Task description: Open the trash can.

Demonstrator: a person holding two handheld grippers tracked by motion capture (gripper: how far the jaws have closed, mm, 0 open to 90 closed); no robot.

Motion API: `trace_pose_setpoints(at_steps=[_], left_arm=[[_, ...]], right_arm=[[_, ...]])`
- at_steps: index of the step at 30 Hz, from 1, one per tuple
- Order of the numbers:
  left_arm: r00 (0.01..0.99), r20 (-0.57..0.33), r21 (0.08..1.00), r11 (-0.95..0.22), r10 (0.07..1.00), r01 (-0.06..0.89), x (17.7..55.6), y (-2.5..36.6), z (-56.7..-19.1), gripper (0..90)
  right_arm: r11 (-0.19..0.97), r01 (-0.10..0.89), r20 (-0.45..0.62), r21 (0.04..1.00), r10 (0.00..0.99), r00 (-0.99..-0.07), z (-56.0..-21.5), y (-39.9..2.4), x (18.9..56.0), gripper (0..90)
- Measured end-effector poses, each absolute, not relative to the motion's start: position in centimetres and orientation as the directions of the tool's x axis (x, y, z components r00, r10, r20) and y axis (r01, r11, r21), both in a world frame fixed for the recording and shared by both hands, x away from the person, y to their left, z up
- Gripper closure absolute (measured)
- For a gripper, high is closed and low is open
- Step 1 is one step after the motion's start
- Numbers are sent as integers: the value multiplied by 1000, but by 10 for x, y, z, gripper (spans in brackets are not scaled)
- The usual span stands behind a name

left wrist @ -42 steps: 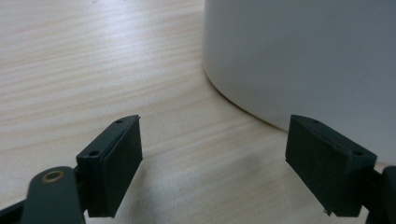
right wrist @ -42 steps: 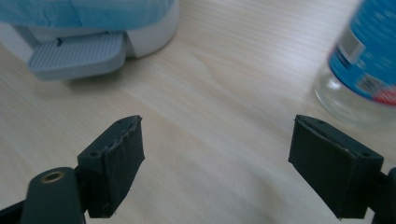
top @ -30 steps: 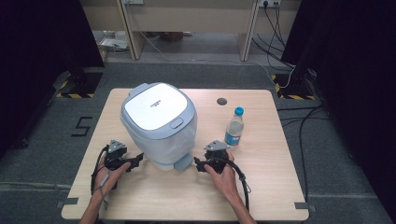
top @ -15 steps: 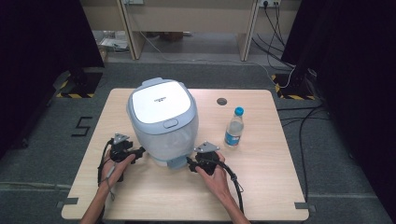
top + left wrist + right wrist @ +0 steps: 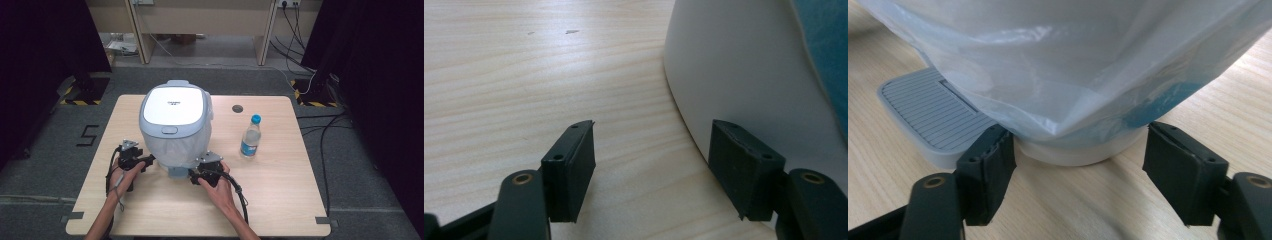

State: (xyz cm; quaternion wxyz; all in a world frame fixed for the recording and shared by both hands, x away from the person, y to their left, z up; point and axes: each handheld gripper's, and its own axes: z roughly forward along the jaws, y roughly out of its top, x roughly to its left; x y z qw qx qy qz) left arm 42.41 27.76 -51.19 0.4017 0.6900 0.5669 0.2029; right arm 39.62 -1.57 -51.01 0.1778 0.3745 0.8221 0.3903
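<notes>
On the counter [image 5: 280, 200]: 1 pedal bin [image 5: 175, 127] at centre-left, 1 water bottle [image 5: 250, 137] to its right. 2 tools: left hand-held gripper [image 5: 148, 161] open beside the bin's wall; right hand-held gripper [image 5: 192, 176], just opening, straddles the base without pinching. Bin now nearer the bottle.

You are working at a pale wooden table [image 5: 280, 190] standing on grey carpet [image 5: 360, 165]; black curtains [image 5: 380, 55] are hanging at both sides, and cables [image 5: 305, 35] are trailing behind.
</notes>
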Motion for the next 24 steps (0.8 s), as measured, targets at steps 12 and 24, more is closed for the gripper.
trace_pose_setpoints(at_steps=[12, 24], left_arm=[[281, -207, 787, -11, 937, 617, 423, 284, -514, 258], [306, -182, 817, -30, 934, 576, 405, 284, -495, 212]], right_arm=[[402, 476, 12, 782, 754, -657, -511, -15, 398, 255], [385, 456, 8, 802, 758, -653, -502, -23, 397, 142]])
